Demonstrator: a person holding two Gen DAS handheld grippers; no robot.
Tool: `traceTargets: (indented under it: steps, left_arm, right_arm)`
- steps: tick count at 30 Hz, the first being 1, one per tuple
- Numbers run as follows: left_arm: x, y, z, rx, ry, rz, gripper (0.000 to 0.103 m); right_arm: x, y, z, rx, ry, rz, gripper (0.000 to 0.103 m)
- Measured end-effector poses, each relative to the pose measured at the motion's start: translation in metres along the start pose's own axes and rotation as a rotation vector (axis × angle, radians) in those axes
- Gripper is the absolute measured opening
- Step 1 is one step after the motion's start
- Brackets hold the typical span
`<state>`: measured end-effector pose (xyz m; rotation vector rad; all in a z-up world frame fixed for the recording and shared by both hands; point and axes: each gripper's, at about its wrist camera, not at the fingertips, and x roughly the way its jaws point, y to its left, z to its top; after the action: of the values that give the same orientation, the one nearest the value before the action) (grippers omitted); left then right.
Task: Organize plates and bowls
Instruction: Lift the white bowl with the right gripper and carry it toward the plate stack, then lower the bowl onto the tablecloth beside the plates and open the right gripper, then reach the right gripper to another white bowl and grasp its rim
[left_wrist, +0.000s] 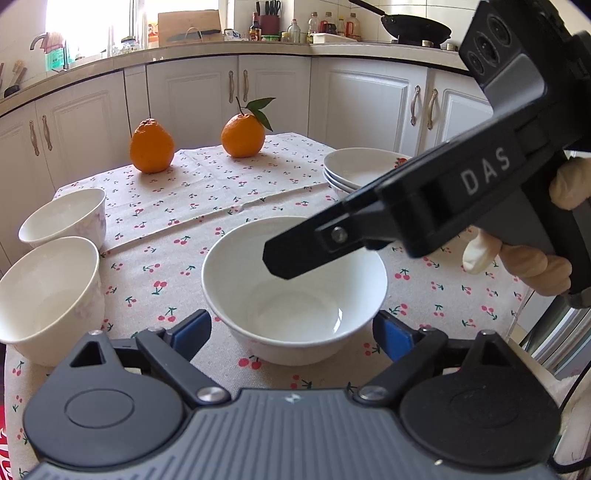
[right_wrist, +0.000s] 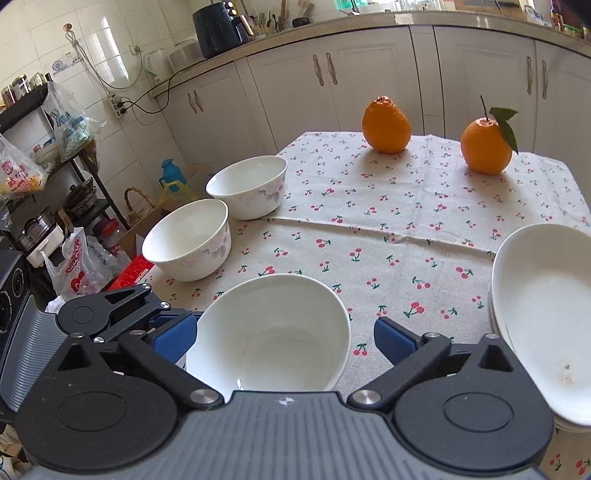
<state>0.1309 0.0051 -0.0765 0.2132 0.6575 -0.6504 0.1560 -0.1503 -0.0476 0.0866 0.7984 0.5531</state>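
Note:
A plain white bowl (left_wrist: 294, 288) (right_wrist: 271, 334) sits on the cherry-print tablecloth between the open fingers of both grippers. My left gripper (left_wrist: 291, 330) is open, its blue pads either side of the bowl's near rim. My right gripper (right_wrist: 284, 341) is open above the same bowl; in the left wrist view its black finger (left_wrist: 295, 254) hangs over the bowl's far rim. Two flower-patterned bowls (left_wrist: 48, 295) (left_wrist: 64, 218) (right_wrist: 188, 240) (right_wrist: 249, 186) stand at the left. A stack of white plates (left_wrist: 364, 168) (right_wrist: 543, 314) sits at the right.
Two oranges (left_wrist: 151, 146) (left_wrist: 242, 134) (right_wrist: 386, 123) (right_wrist: 485, 146) stand at the far side of the table (right_wrist: 388, 221). White kitchen cabinets (left_wrist: 273, 96) are behind. Shelves and bags (right_wrist: 55, 177) crowd the floor left of the table.

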Motion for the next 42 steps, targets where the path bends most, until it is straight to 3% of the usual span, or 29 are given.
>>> traceTargets:
  steps: [10,22,33,42]
  left_arm:
    - [-0.028,0.011,-0.013,-0.056,-0.006,0.042,0.096]
    - [-0.053,0.051,-0.024,-0.098,-0.033,0.192,0.096]
    - [-0.052,0.096,-0.024,-0.111,-0.061,0.308,0.096]
    - [-0.039,0.115,-0.024,-0.093,-0.053,0.319,0.096]
  right_arm:
    - [0.004,0.013,0.005,-0.048,0.011,-0.012,0.103]
    - [0.016,0.046,0.024,-0.156,0.017,0.011,0.103]
    - [0.046,0.072,0.058,-0.247,0.038,0.058,0.103]
    - [0.077,0.08,0.083,-0.267,0.084,0.096,0.103]
